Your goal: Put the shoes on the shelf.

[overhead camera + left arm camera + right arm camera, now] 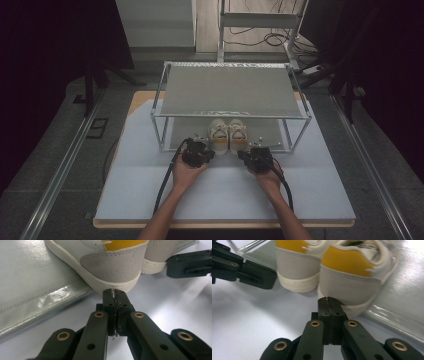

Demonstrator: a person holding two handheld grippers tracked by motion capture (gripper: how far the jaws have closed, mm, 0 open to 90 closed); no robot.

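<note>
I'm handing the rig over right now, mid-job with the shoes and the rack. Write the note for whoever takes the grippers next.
Left gripper: jaws shut, empty, tips at the heel of the left cream-and-yellow suede sneaker.
Right gripper: jaws shut, empty, tips at the heel of the right cream-and-yellow sneaker.
Both sneakers stand side by side, toes inward, at the front of the lower shelf of the silver metal-frame shoe rack, heels at or past its edge.
Done: pair is on the rack.
Left: probably nudge the heels fully in, then withdraw.
</note>
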